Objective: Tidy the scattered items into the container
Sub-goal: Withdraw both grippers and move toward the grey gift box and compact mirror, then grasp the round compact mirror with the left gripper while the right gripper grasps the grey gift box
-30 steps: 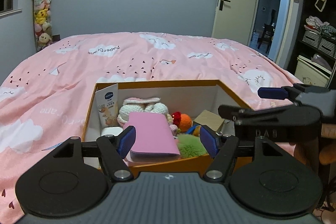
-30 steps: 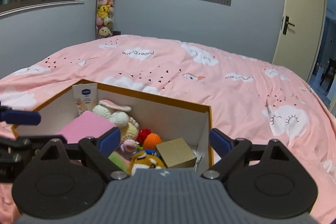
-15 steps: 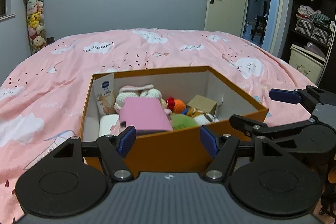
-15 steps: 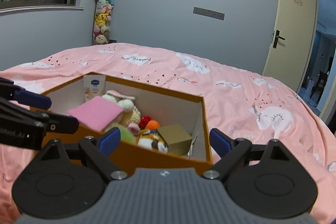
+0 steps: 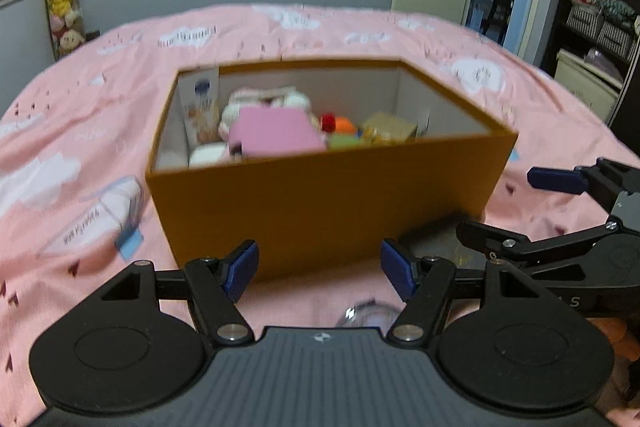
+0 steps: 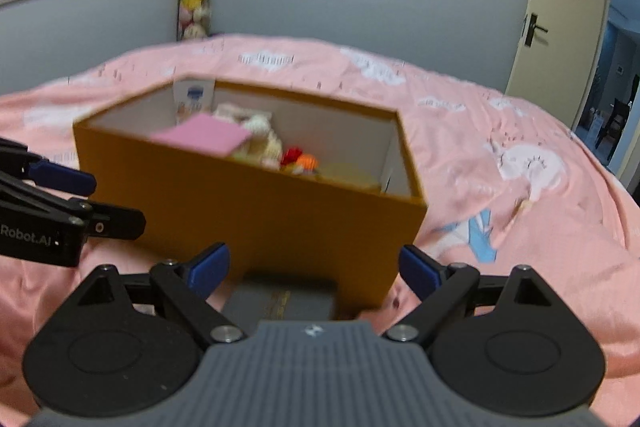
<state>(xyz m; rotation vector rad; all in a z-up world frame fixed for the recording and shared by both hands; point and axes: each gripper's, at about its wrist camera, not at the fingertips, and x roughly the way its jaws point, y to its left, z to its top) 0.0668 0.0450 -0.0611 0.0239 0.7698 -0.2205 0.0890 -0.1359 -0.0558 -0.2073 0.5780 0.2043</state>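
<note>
While both tools hang level and low in front of the orange box [image 5: 328, 199], each points forward at its near wall from just above the bed [image 5: 100, 75]. The left gripper [image 5: 320, 269] has its blue-padded fingers [image 5: 240, 269] spread wide and released, with nothing between them; only the pink bedcover and the foot of the box show in the gap. A clear rounded thing [image 5: 370, 311] peeks up just over the tool's body, too blurred to name. The right gripper [image 6: 314, 267] is likewise released, its fingers [image 6: 208, 269] held well apart. Between them, low on the cover and touching or just beside the box wall, lies a flat dark grey case [image 6: 284, 301] with faint gold lettering; the fingers sit on either side of it without closing on it.

From the left wrist view the right tool shows at the right edge, slightly ahead, with the dark case [image 5: 436, 243] just past its tip. From the right wrist view the left tool appears at the left edge, beside the box.

Inside the box lie a pink pad [image 5: 276, 135], a white tube [image 5: 200, 107] standing in the far left corner, a knitted cream toy [image 5: 264, 101], a red and orange toy [image 5: 338, 123] and a small brown carton [image 5: 390, 129]. On the cover left of the box lies a clear pouch [image 5: 96, 221] with blue trim. Near the box's right corner a blue and white item [image 6: 478, 231] rests on the cover. Both views are smeared by motion.
</note>
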